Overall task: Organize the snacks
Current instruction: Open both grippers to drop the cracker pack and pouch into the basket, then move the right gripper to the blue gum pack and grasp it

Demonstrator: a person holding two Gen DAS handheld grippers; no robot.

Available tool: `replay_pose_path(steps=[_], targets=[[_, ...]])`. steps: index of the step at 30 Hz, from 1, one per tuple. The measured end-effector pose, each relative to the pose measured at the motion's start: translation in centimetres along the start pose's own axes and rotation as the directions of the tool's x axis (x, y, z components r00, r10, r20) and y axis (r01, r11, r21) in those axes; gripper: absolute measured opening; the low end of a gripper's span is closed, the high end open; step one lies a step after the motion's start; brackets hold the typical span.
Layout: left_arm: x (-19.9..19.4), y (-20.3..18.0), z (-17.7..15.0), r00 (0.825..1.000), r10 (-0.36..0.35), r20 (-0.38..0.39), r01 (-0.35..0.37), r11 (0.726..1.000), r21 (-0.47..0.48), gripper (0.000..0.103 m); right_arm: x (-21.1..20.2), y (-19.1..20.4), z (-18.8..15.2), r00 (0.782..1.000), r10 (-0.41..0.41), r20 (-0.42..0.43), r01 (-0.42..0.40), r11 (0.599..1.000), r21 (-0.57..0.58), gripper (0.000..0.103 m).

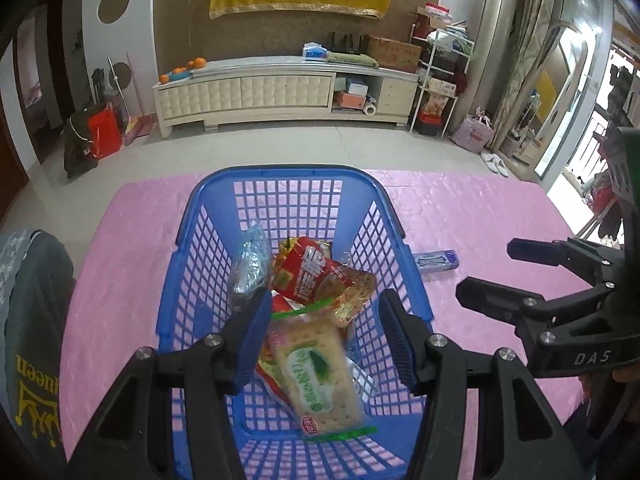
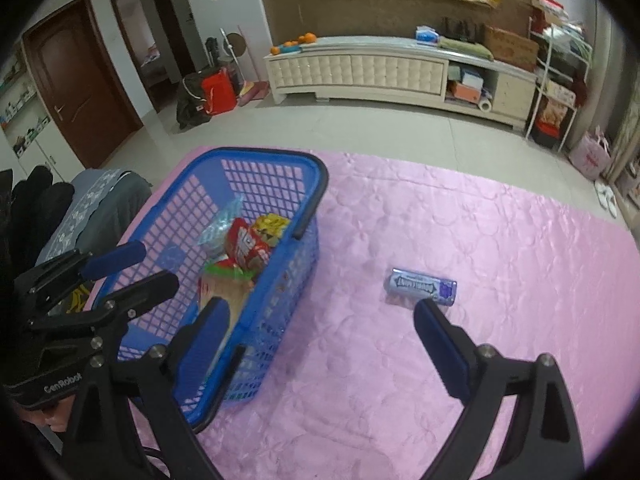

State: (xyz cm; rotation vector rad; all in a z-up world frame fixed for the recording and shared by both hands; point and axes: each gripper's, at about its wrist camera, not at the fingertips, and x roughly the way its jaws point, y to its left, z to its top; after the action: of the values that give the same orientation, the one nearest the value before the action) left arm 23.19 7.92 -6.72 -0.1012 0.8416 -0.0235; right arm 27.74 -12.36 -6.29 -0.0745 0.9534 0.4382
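A blue plastic basket [image 1: 384, 216] stands on the pink table cover and holds several snack packs: a red pack [image 1: 312, 272], a green-and-white cracker pack [image 1: 316, 376] and a clear bag [image 1: 248, 264]. My left gripper [image 1: 324, 340] is open and empty, hovering over the basket's near end. A blue gum pack [image 2: 420, 286] lies on the cover to the right of the basket [image 2: 308, 216]; it also shows in the left wrist view [image 1: 436, 260]. My right gripper [image 2: 320, 340] is open wide and empty, just short of the gum pack.
The pink cover [image 2: 480, 240] spreads over the table. A grey garment [image 1: 32, 320] hangs at the table's left edge. Beyond the table are a tiled floor, a white TV cabinet [image 1: 280, 92] and shelves with boxes.
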Motion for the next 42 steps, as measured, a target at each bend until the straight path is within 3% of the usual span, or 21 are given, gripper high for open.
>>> replay_pose_path(steps=[4, 12, 21, 30, 38, 42], targets=[[-0.2, 0.2, 0.0, 1.000, -0.001, 0.008, 0.001, 1.000, -0.019, 0.057, 0.0, -0.2, -0.2, 1.000, 0.005, -0.004, -0.005, 1.000, 0.016, 0.095], [-2.1, 0.5, -0.5, 0.999, 0.033, 0.013, -0.033, 0.999, -0.021, 0.078, -1.9, -0.4, -0.4, 1.000, 0.020, 0.016, -0.020, 1.000, 0.015, 0.095], [-3.0, 0.5, 0.4, 0.997, 0.075, -0.031, -0.075, 0.997, -0.011, 0.081, -3.8, -1.5, 0.0, 0.999, 0.031, 0.033, -0.032, 0.999, 0.028, 0.095], [-0.3, 1.7, 2.3, 0.988, 0.073, -0.135, -0.086, 0.992, -0.093, 0.081, -1.7, -4.8, 1.3, 0.998, -0.028, -0.052, 0.030, 0.999, 0.027, 0.096], [4.3, 2.9, 3.1, 0.965, 0.035, -0.261, -0.083, 0.981, -0.175, 0.081, 4.5, -8.4, 1.5, 0.971, 0.060, -0.230, -0.017, 0.983, 0.184, 0.096], [6.6, 3.4, 4.2, 0.952, 0.023, -0.304, -0.086, 0.977, -0.195, 0.081, 7.1, -9.5, 1.9, 0.961, 0.047, -0.272, 0.017, 0.973, 0.229, 0.096]])
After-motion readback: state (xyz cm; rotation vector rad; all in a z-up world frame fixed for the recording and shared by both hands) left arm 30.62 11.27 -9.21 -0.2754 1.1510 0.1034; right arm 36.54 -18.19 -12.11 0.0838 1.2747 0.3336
